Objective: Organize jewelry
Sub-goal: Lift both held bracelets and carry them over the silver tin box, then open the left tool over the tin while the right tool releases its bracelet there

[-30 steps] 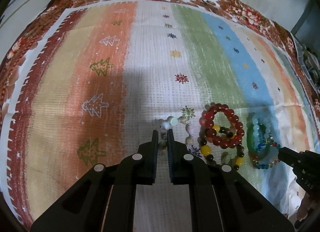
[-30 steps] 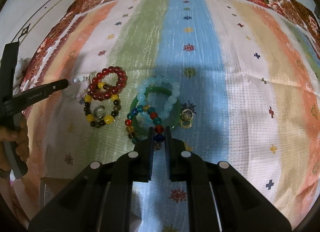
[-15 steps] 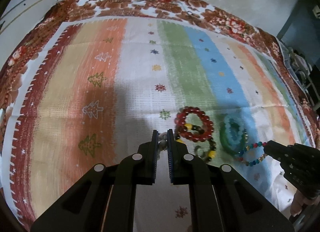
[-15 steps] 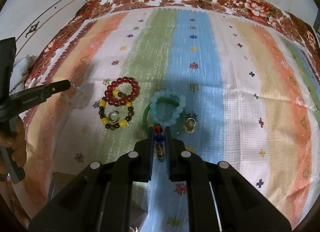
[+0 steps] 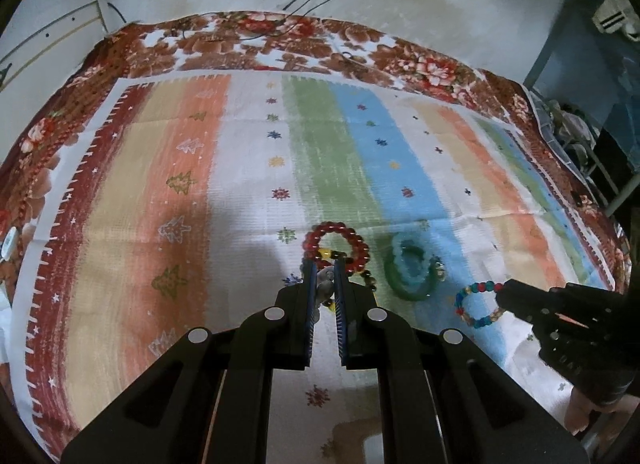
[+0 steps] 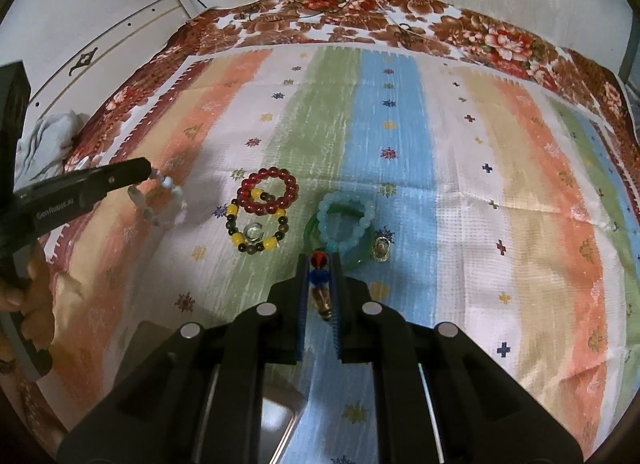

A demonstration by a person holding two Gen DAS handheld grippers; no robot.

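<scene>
Striped cloth (image 6: 400, 152) in orange, green, blue and cream covers the surface, floral brown border at the top of both frames. Left tool (image 5: 323, 280), lower centre of the left wrist view, is clamped narrow on a pale grey-white bead bracelet (image 6: 160, 200); in the right wrist view that bracelet dangles off the tool tip at mid left, clear of the cloth. Right tool (image 6: 320, 276) is pinched on a multicoloured bead bracelet (image 5: 478, 304), which hangs at lower right of the left view. On the cloth mid-frame: red bead bracelet (image 6: 269, 190) overlapping a yellow-and-brown bead bracelet (image 6: 256, 232), then a green bangle (image 6: 340, 244) under a light blue bead bracelet (image 6: 346, 220), small gold ring (image 6: 380, 249) just beside.
</scene>
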